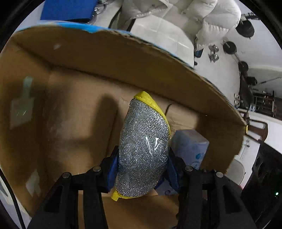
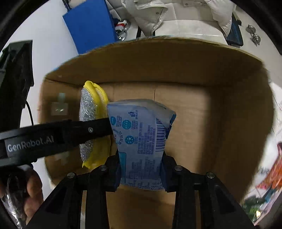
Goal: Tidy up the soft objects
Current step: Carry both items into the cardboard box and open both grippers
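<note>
Left wrist view: the left tongs [image 1: 142,169] grip a sponge [image 1: 143,149] with a glittery silver face and a yellow back, wrapped in clear film, held over the open cardboard box [image 1: 74,109]. Just to its right sits a pale blue tissue pack [image 1: 190,146]. Right wrist view: the right tongs [image 2: 141,169] clamp that tissue pack [image 2: 141,141] by its sides, printed face up, also above the box [image 2: 202,123] floor. The sponge [image 2: 93,121] hangs just beside the pack, pinched by the left tongs [image 2: 98,128] reaching in from the left. A white padded jacket [image 2: 176,15] lies beyond the box.
</note>
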A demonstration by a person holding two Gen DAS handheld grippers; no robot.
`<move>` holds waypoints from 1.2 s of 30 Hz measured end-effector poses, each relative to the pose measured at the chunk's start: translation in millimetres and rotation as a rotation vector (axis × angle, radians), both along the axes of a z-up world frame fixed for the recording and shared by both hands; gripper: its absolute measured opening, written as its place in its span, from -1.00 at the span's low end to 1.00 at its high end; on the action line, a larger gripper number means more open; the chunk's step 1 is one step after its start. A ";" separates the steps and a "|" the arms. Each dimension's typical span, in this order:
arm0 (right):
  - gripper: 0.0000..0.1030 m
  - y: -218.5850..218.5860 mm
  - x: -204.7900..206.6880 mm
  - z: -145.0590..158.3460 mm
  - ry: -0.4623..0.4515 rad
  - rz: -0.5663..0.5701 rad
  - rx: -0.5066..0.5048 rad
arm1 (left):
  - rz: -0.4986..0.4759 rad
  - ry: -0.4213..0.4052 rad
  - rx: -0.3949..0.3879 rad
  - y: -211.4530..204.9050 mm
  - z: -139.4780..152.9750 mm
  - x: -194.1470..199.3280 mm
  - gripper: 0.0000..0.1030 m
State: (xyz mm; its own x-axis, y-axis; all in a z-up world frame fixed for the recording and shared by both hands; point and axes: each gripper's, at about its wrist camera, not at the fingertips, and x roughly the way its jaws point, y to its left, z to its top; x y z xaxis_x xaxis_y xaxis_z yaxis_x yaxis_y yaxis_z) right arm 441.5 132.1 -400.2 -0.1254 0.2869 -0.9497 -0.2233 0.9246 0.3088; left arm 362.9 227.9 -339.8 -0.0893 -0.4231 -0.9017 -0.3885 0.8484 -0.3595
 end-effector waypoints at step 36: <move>1.00 -21.5 -133.4 117.0 -0.315 -0.055 -0.205 | -0.127 -0.335 0.458 -18.6 147.3 -142.0 0.98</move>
State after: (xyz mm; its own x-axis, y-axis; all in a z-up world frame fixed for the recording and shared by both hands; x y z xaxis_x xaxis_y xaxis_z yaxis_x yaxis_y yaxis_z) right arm 308.1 110.6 -283.2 0.1922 0.0854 -0.9776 -0.2265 0.9732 0.0405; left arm 220.9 209.3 -192.5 0.2074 0.0118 -0.9782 -0.2021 0.9789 -0.0310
